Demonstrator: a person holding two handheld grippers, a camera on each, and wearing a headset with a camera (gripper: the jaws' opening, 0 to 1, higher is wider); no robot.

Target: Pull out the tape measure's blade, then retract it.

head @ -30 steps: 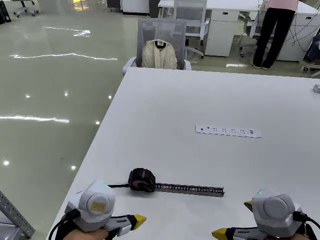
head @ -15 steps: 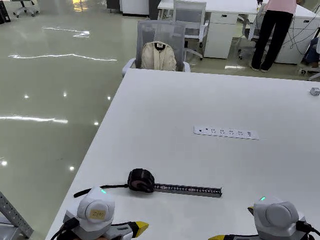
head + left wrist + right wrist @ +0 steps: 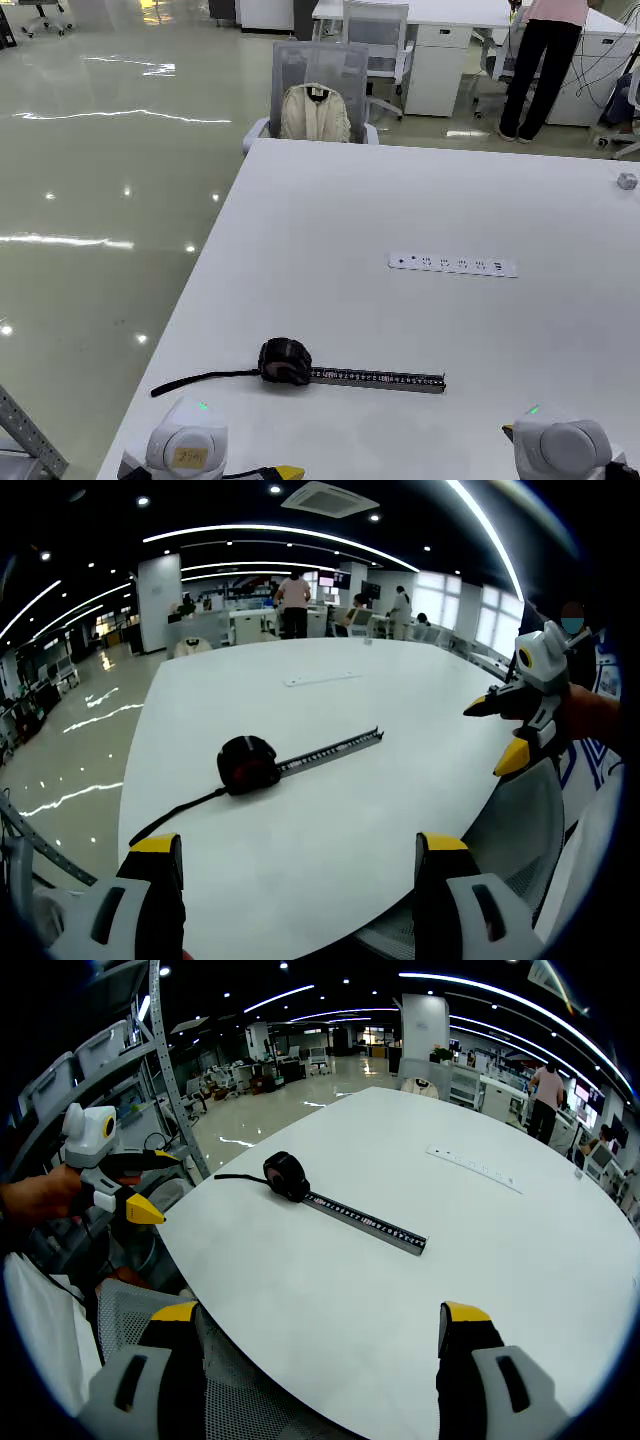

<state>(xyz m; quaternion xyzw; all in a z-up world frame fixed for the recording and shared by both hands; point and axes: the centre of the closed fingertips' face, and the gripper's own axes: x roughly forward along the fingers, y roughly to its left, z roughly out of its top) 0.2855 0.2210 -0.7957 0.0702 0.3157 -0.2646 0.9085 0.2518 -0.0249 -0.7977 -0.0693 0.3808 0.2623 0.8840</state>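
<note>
White table (image 3: 420, 190) is occupied near its front edge by the tape measure (image 3: 285, 360), its blade (image 3: 378, 379) drawn out flat and its strap (image 3: 200, 381) trailing opposite. A power strip (image 3: 453, 265) lies well beyond. The left gripper (image 3: 298, 844) and right gripper (image 3: 318, 1312) are held with jaws spread, empty. Shelving (image 3: 150, 1050) is seen in the right gripper view, a jacket-draped chair (image 3: 315, 95) in the head view.

White table (image 3: 400, 200): tape measure (image 3: 285, 361), power strip (image 3: 453, 265)

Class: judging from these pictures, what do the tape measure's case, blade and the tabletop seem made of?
Case: likely black rubber-clad plastic, matt with dull sheen. Blade: probably thin painted metal, dark with printed marks, lying flat. Tabletop: smooth white laminate, apparently, faintly glossy.
</note>
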